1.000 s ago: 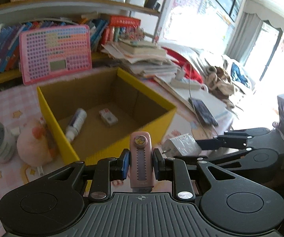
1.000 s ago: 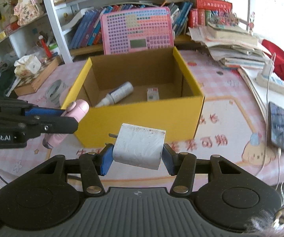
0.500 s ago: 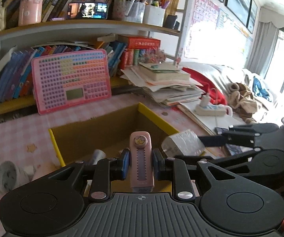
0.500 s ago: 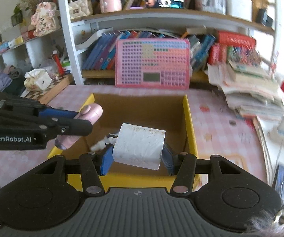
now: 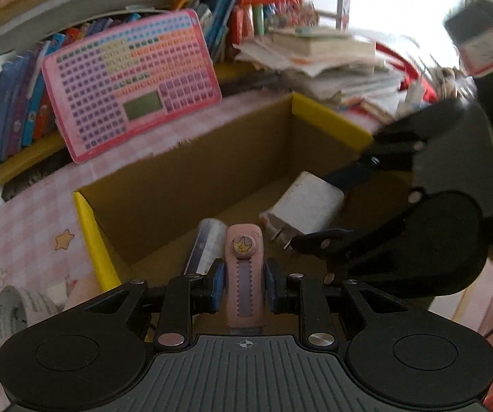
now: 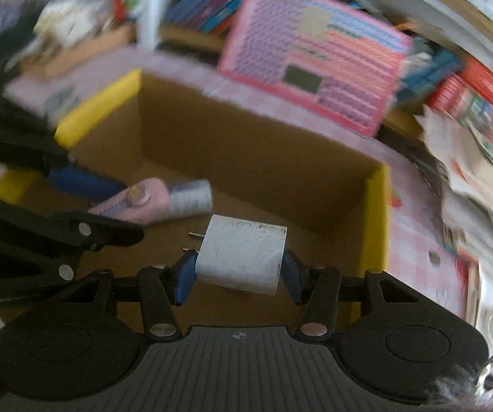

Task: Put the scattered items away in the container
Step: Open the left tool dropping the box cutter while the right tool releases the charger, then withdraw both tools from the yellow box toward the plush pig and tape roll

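Box (image 5: 191, 178) matt brown cardboard; charger (image 6: 243, 257) scuffed white plastic; pink cutter (image 5: 244, 274) smooth plastic.

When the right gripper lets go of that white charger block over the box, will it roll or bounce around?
The white charger block looks boxy with flat faces, so it probably lands and stays rather than rolls. Its metal prongs stick out one end, so it may tip onto a face. It seems rigid in the right gripper, and the cardboard box floor should likely damp any bounce.
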A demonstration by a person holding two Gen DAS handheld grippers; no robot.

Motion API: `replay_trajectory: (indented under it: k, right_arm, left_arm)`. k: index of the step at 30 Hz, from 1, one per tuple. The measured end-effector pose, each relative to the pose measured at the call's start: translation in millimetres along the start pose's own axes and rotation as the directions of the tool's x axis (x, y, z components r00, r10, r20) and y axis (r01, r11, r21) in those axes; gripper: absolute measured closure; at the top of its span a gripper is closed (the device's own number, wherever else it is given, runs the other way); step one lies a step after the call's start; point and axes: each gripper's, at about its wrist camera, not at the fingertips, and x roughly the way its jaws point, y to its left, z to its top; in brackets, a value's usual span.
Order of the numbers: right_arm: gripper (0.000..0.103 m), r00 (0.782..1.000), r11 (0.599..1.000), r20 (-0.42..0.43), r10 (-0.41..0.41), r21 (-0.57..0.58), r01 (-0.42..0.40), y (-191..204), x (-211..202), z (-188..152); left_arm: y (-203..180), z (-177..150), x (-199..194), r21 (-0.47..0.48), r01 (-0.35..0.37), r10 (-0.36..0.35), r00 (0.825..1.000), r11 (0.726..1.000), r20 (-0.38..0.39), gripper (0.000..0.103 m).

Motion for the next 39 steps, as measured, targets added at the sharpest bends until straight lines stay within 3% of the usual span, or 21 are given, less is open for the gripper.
replay_trajectory:
  k: [6, 13, 18, 21, 26, 32, 39]
  right_arm:
    - [0.053, 0.996, 0.980, -0.081, 0.049, -0.191, -0.064, 14, 18, 6]
    - [0.053, 0.993, 0.973, -0.090, 0.070, -0.215, -0.089, 16, 18, 5]
    - [0.043, 0.998, 0.973, -0.049, 0.051, -0.224, -0.061, 16, 12, 5]
    - [0.039, 0.999, 0.976, -0.023, 0.046, -0.214, -0.050, 12, 5, 2]
    - [0.037, 0.998, 0.991, 0.052, 0.039, -0.132, -0.032, 2, -22, -4]
    - [0.033, 0.984, 1.000, 0.179, 0.003, -0.020, 0.001, -6, -63, -9]
    - [0.032, 0.958, 0.998, 0.285, -0.036, 0.065, 0.019, -1, -98, -23]
  left_arm:
    - [-4, -4, 11, 0.028, -0.022, 0.023, 0.999, 0.999, -0.043, 0.080]
    - [-12, -6, 11, 0.046, -0.065, 0.067, 0.997, 0.997, -0.048, 0.078]
    - [-16, -7, 6, 0.058, -0.101, 0.103, 0.994, 0.993, -0.032, 0.072]
    - [-17, -7, -3, 0.046, -0.145, 0.145, 0.989, 0.988, -0.006, 0.055]
    - [-11, -4, -26, -0.042, -0.150, 0.153, 0.987, 0.988, 0.055, 0.030]
    - [-22, -6, -63, -0.096, -0.181, 0.193, 0.971, 0.979, 0.139, 0.016]
    - [-31, -20, -101, -0.185, -0.191, 0.229, 0.950, 0.964, 0.213, 0.012]
